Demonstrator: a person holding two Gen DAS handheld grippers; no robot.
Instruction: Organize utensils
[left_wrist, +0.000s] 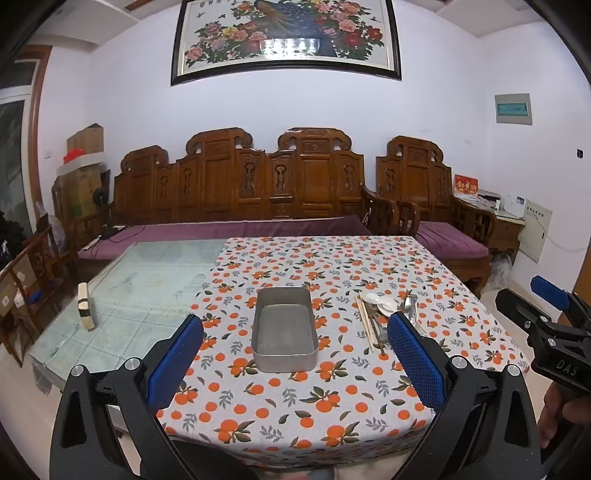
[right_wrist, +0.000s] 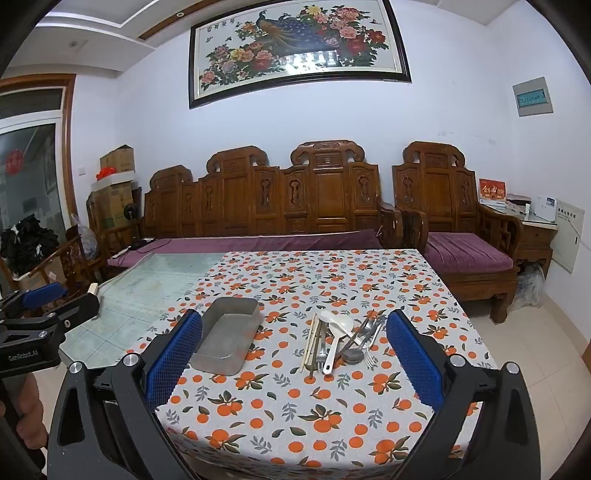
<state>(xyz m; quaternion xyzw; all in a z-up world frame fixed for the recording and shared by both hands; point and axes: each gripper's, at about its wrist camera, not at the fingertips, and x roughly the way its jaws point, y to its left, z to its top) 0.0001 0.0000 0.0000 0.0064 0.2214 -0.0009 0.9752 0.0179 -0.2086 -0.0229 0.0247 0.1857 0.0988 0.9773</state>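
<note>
Orange-and-leaf printed tablecloth (right_wrist: 295, 413) covers the near part of the table below my two grippers. I see my left gripper (left_wrist: 295, 354) with its blue-padded fingers spread wide and holding nothing, above the cloth's near edge. My right gripper (right_wrist: 295, 354) is spread just as wide, also holding nothing. Between the left fingers sits the rectangular grey metal tray (left_wrist: 284, 330), with nothing in it. Just to its right lies the loose heap of utensils (right_wrist: 338, 341): pale wooden chopsticks, a white plastic spoon, metal spoons and forks, overlapping each other. Beyond the cloth is bare glass tabletop (left_wrist: 140, 280), then the carved wooden bench with purple cushion (right_wrist: 266, 206)
</note>
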